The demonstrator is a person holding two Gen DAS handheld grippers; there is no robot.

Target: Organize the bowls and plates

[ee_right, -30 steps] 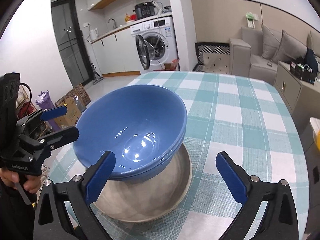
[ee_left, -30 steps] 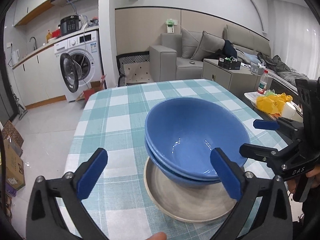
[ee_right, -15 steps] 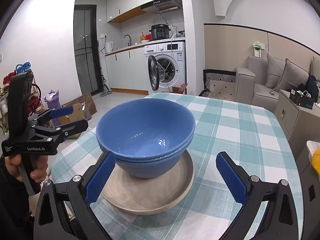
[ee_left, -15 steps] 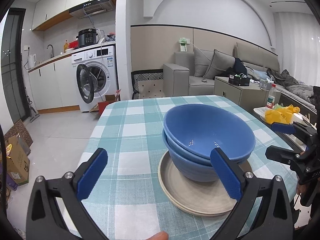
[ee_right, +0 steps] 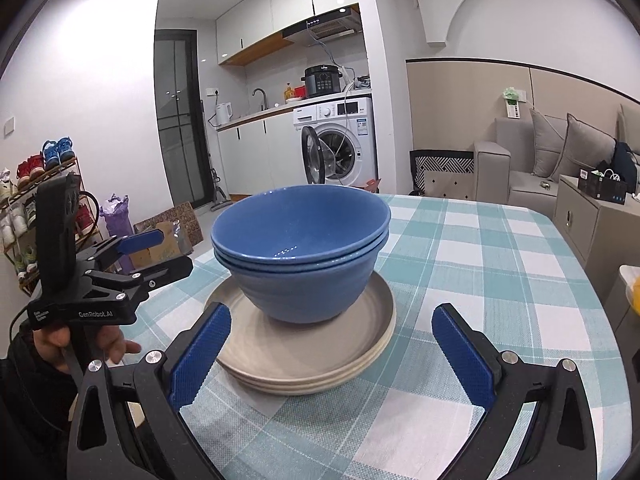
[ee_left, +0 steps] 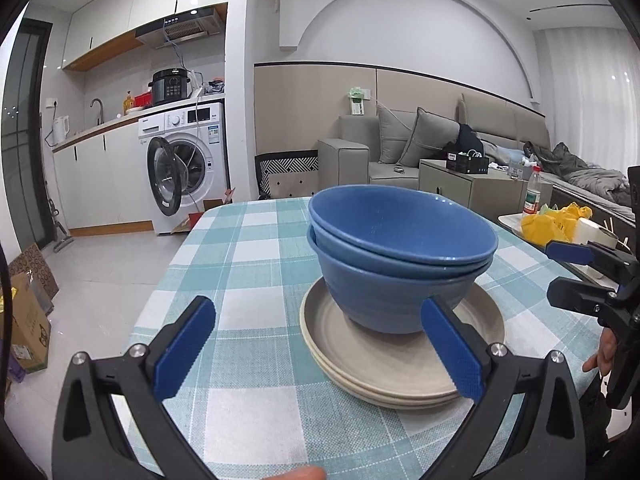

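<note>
Bowls (ee_left: 400,256), nested upright with mouths up, hide the middle of the plates (ee_left: 400,364) stacked beneath on the checked worktop (ee_left: 256,268). Left gripper (ee_left: 320,352) and right gripper (ee_right: 330,354) gape empty, short of the stack.

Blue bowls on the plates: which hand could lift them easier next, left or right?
Probably the right. The right tool is open, with the blue bowls almost centred between its fingers. The left tool is open too, but the bowls sit off toward its right finger.
</note>
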